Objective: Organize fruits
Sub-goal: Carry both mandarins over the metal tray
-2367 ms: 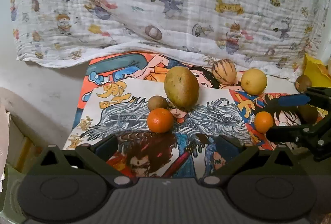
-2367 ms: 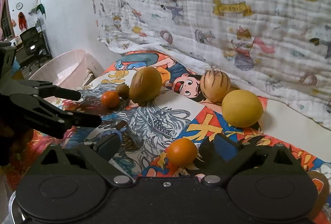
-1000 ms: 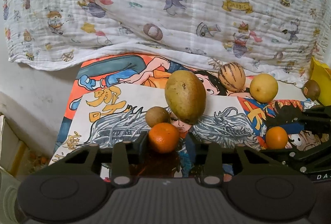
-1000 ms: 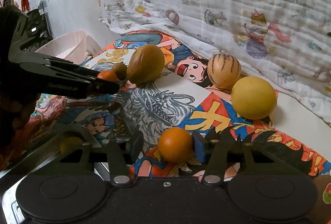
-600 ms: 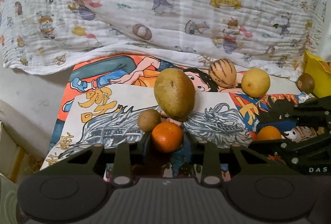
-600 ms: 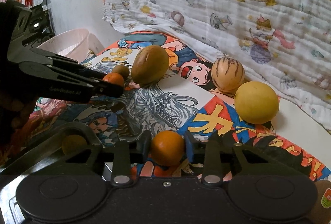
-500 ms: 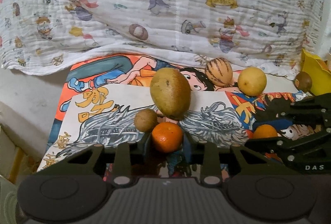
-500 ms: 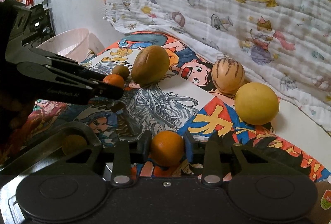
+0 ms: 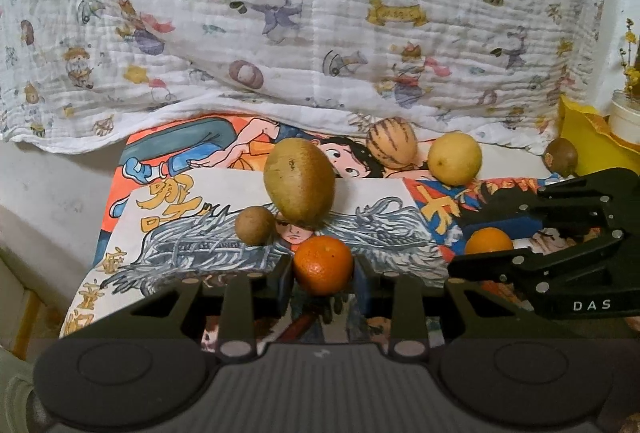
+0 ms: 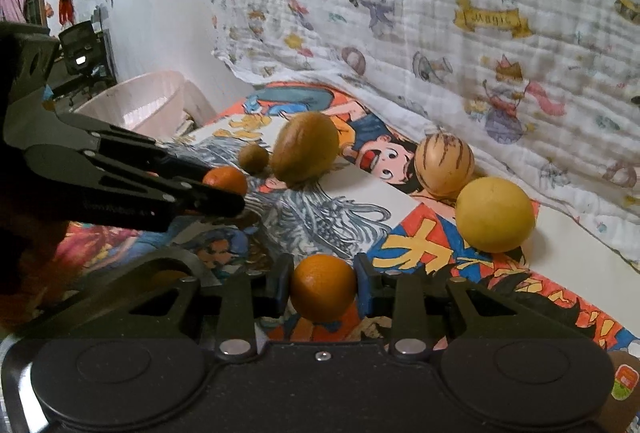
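Note:
My left gripper (image 9: pixel 323 281) is shut on a small orange (image 9: pixel 323 260), held between its blue pads just above the comic-print mat (image 9: pixel 192 233). My right gripper (image 10: pixel 323 291) is shut on a second orange (image 10: pixel 322 279) in the same way. Each gripper shows in the other's view: the right gripper (image 9: pixel 464 245) with its orange (image 9: pixel 489 241), and the left gripper (image 10: pixel 224 187) with its orange (image 10: pixel 225 179). On the mat lie a large green-brown mango (image 9: pixel 300 181), a small brown fruit (image 9: pixel 255 225), a striped melon (image 9: pixel 393 143) and a yellow citrus (image 9: pixel 455 159).
A cartoon-print white cloth (image 9: pixel 320 33) hangs behind the mat. Another brown fruit (image 9: pixel 561 157) sits by a yellow bag (image 9: pixel 588 145) and a white cup (image 9: pixel 624 117) at the far right. A pink basket (image 10: pixel 136 101) stands off the mat's far left.
Both grippers stood open around their oranges at first. The right jaws have closed onto its orange, the left jaws have tightened on theirs, and the left gripper has shifted slightly.

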Demonstrator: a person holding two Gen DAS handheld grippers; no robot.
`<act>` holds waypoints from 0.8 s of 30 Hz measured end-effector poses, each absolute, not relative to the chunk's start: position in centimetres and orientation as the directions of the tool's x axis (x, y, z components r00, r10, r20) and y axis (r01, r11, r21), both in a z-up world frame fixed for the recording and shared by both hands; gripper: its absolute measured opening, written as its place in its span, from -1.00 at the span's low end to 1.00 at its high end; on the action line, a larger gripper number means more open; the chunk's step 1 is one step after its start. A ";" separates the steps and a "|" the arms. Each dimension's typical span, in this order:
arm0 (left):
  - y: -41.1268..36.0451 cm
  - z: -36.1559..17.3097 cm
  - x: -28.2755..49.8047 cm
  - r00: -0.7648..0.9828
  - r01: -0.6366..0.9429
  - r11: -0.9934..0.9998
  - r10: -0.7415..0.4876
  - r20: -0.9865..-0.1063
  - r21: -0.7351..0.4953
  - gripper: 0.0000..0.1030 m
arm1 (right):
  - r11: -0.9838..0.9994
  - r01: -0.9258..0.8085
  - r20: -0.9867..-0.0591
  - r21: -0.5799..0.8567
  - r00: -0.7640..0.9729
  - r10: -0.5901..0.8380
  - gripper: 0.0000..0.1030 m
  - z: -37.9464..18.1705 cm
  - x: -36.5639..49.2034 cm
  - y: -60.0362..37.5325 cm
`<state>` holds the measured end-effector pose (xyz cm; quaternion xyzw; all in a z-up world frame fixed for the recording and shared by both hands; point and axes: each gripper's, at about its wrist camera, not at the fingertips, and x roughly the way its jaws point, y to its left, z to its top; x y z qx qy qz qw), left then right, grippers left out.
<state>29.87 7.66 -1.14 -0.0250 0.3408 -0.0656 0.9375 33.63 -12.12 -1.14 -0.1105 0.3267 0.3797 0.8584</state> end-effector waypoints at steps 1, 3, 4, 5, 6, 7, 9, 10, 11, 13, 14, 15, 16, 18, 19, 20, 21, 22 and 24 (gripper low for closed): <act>7.6 -1.0 29.6 0.760 0.107 0.990 -0.144 -0.634 -0.095 -0.33 | 0.683 -0.727 -0.641 0.063 0.495 0.586 -0.33 -0.9 33.3 -12.2; 7.2 -0.7 28.7 0.762 0.113 0.988 -0.153 -0.630 -0.103 -0.33 | 0.674 -0.735 -0.636 0.074 0.486 0.600 -0.33 -0.4 32.7 -12.4; 7.1 -0.6 28.3 0.763 0.115 0.988 -0.154 -0.628 -0.103 -0.33 | 0.668 -0.740 -0.634 0.079 0.480 0.607 -0.33 -0.2 32.3 -12.5; 6.8 -0.4 27.7 0.765 0.118 0.988 -0.157 -0.625 -0.103 -0.33 | 0.661 -0.746 -0.633 0.083 0.473 0.613 -0.33 0.0 31.9 -12.6; 6.7 -0.3 27.2 0.767 0.120 0.987 -0.159 -0.622 -0.103 -0.33 | 0.654 -0.751 -0.631 0.086 0.467 0.619 -0.33 0.2 31.4 -12.7; 6.5 -0.2 26.7 0.768 0.123 0.987 -0.162 -0.620 -0.105 -0.33 | 0.648 -0.756 -0.630 0.089 0.461 0.624 -0.33 0.4 31.0 -12.7; 6.2 0.0 25.5 0.768 0.124 0.986 -0.167 -0.618 -0.113 -0.33 | 0.635 -0.766 -0.631 0.099 0.445 0.636 -0.33 0.7 30.1 -12.9; 6.1 0.1 24.9 0.768 0.123 0.985 -0.170 -0.617 -0.118 -0.33 | 0.627 -0.772 -0.633 0.105 0.434 0.641 -0.33 0.8 29.7 -13.0; 6.0 0.2 24.3 0.768 0.123 0.984 -0.175 -0.617 -0.125 -0.33 | 0.620 -0.777 -0.636 0.108 0.426 0.644 -0.33 0.9 29.2 -13.1; 5.8 0.3 23.2 0.767 0.123 0.983 -0.180 -0.616 -0.134 -0.33 | 0.608 -0.786 -0.642 0.111 0.410 0.648 -0.33 1.1 28.2 -13.2; 5.7 0.3 22.6 0.767 0.123 0.983 -0.183 -0.615 -0.138 -0.33 | 0.602 -0.791 -0.645 0.111 0.403 0.649 -0.33 1.1 27.7 -13.3; 5.6 0.4 22.0 0.766 0.124 0.982 -0.187 -0.615 -0.143 -0.33 | 0.596 -0.795 -0.649 0.112 0.396 0.650 -0.33 1.2 27.2 -13.5; 5.5 0.4 21.4 0.766 0.124 0.981 -0.189 -0.615 -0.147 -0.33 | 0.593 -0.797 -0.653 0.115 0.389 0.650 -0.33 1.2 26.8 -13.6; 5.4 0.4 20.3 0.764 0.124 0.980 -0.194 -0.616 -0.155 -0.33 | 0.586 -0.800 -0.664 0.128 0.370 0.650 -0.33 1.2 26.2 -13.8; 5.3 0.4 19.7 0.762 0.123 0.980 -0.196 -0.617 -0.158 -0.33 | 0.584 -0.800 -0.670 0.136 0.360 0.649 -0.33 1.1 26.0 -13.9; 5.2 0.4 19.1 0.761 0.123 0.979 -0.197 -0.618 -0.161 -0.33 | 0.582 -0.800 -0.677 0.145 0.348 0.648 -0.33 1.1 25.8 -13.9; 5.1 0.4 18.5 0.759 0.124 0.979 -0.199 -0.620 -0.162 -0.33 | 0.579 -0.801 -0.684 0.152 0.338 0.647 -0.33 1.0 25.7 -13.9; 5.0 0.3 18.0 0.757 0.125 0.979 -0.200 -0.622 -0.162 -0.33 | 0.576 -0.802 -0.691 0.158 0.327 0.645 -0.33 0.9 25.5 -13.9; 4.8 0.2 16.8 0.753 0.125 0.979 -0.199 -0.628 -0.160 -0.33 | 0.566 -0.808 -0.705 0.166 0.304 0.640 -0.33 0.7 25.1 -13.8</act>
